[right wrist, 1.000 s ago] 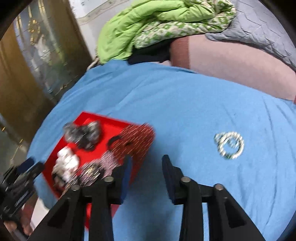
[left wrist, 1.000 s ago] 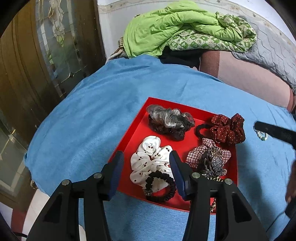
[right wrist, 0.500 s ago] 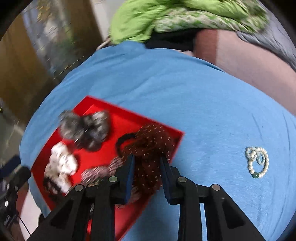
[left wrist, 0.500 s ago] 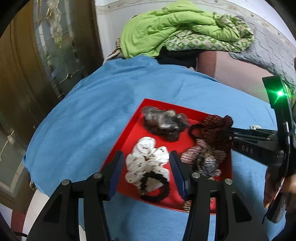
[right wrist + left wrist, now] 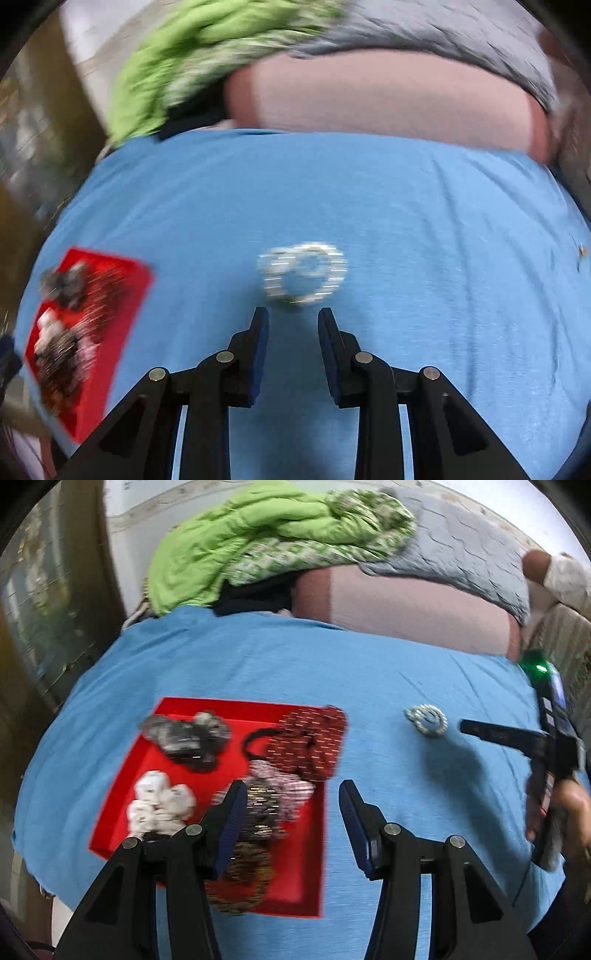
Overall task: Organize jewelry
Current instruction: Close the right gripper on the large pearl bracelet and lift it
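Note:
A pearl bracelet lies alone on the blue cloth, just beyond my right gripper, whose jaws stand open and empty a little short of it. In the left wrist view the same bracelet lies right of the red tray. The tray holds a dark red dotted scrunchie, a grey-black scrunchie, a white one and a beaded pile. My left gripper hangs open over the tray's right edge, holding nothing. The right gripper's finger shows at the far right.
Green bedding and a grey quilt are heaped on a pink cushion behind the blue cloth. A dark wooden door stands at the left. A person's hand holds the right tool.
Both views have swung right. My right gripper left the dotted scrunchie on the tray and now faces the pearl bracelet. My left gripper shifted from the white scrunchie to the tray's right edge.

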`<control>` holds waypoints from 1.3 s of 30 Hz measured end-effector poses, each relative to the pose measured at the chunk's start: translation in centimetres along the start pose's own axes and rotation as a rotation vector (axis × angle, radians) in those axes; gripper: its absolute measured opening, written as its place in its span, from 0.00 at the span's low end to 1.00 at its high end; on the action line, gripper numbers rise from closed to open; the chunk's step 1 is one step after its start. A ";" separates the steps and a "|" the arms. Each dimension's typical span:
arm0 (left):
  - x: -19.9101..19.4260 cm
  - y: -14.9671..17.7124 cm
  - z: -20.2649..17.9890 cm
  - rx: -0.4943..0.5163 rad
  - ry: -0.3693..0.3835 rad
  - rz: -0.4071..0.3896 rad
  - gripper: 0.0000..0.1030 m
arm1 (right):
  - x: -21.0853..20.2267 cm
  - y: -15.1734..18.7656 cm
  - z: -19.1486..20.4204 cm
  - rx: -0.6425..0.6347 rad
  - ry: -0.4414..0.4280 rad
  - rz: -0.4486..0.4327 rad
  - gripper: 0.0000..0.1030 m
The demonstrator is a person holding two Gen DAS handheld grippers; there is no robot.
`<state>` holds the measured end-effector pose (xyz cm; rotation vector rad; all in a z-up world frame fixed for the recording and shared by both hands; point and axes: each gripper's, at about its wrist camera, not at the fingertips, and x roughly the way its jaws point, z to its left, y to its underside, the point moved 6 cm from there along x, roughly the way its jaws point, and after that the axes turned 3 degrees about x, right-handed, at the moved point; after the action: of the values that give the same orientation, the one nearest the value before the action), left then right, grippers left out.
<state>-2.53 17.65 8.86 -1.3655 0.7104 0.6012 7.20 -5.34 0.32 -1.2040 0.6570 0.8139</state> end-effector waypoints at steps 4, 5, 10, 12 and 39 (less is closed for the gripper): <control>0.8 -0.1 -1.5 0.031 0.002 0.020 0.49 | 3.0 -0.8 -0.6 0.079 -0.022 0.039 0.29; 1.0 -0.1 -1.8 0.037 0.001 0.025 0.49 | 3.7 -0.9 -0.6 0.094 -0.027 0.047 0.29; 2.1 -0.2 -2.7 0.045 0.009 0.049 0.49 | 5.1 -0.8 0.3 0.022 0.070 0.060 0.25; 2.6 -0.4 -3.3 0.036 0.033 0.063 0.49 | 4.4 -0.4 -0.3 -0.009 0.120 0.059 0.09; 6.7 -1.8 -9.3 0.085 0.133 0.118 0.49 | 5.2 -1.0 -2.4 -0.031 0.153 0.082 0.20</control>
<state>2.26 8.03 4.43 -1.2993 0.9190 0.5702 10.91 -6.89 -3.87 -1.2831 0.8258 0.8079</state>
